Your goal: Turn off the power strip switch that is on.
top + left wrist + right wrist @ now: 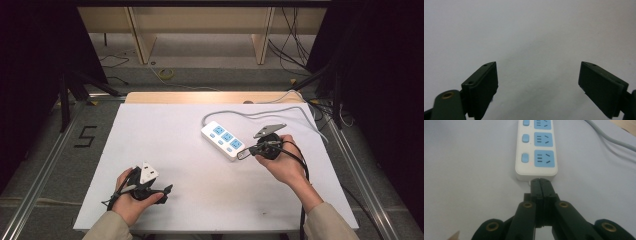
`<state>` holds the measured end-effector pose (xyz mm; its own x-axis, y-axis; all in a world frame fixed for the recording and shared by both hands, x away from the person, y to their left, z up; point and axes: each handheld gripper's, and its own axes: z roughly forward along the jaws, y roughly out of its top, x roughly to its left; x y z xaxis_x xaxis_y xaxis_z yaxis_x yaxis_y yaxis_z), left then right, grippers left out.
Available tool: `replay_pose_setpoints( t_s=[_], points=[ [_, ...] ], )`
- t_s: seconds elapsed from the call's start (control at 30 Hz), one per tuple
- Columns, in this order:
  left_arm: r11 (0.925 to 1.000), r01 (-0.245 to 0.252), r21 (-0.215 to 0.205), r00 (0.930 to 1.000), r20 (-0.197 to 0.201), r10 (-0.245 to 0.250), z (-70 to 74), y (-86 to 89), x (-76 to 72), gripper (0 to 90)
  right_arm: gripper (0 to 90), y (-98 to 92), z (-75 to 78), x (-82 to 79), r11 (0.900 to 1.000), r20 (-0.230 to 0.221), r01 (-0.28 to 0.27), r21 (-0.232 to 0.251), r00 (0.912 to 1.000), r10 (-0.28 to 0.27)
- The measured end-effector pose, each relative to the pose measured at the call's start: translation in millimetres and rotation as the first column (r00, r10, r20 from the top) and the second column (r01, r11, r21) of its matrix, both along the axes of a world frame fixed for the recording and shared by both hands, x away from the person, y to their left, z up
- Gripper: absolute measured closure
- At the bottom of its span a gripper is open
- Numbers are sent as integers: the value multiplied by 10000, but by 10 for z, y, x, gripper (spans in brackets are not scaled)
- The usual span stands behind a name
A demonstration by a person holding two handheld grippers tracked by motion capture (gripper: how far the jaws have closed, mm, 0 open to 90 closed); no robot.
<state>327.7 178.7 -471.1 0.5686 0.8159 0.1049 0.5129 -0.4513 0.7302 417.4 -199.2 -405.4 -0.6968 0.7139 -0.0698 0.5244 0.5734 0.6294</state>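
Observation:
A white power strip (223,140) with three blue sockets and blue switches lies on the white table, its grey cable (250,114) running off to the back right. In the right gripper view the strip (536,150) fills the upper middle. My right gripper (244,152) is shut with nothing between its jaws, and its tips (540,185) rest right at the strip's near end. My left gripper (167,190) stands open near the table's front left, low over bare table, with nothing between its fingers (482,87).
The white table sheet (165,145) has free room in the middle and at the left. A wooden board edge (200,96) runs along the back. Cables lie on the floor beyond, and dark stands rise at both sides.

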Motion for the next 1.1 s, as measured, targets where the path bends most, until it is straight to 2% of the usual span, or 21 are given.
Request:
replay_pose_setpoints(
  t_s=[1.1],
  points=[
    [10000, 5, 2, 10000, 6, -5, 0, 1, 0, 158, 900, 104, 26, 139, 9994, -154, -105, -320, 9998, 100]
  ],
)
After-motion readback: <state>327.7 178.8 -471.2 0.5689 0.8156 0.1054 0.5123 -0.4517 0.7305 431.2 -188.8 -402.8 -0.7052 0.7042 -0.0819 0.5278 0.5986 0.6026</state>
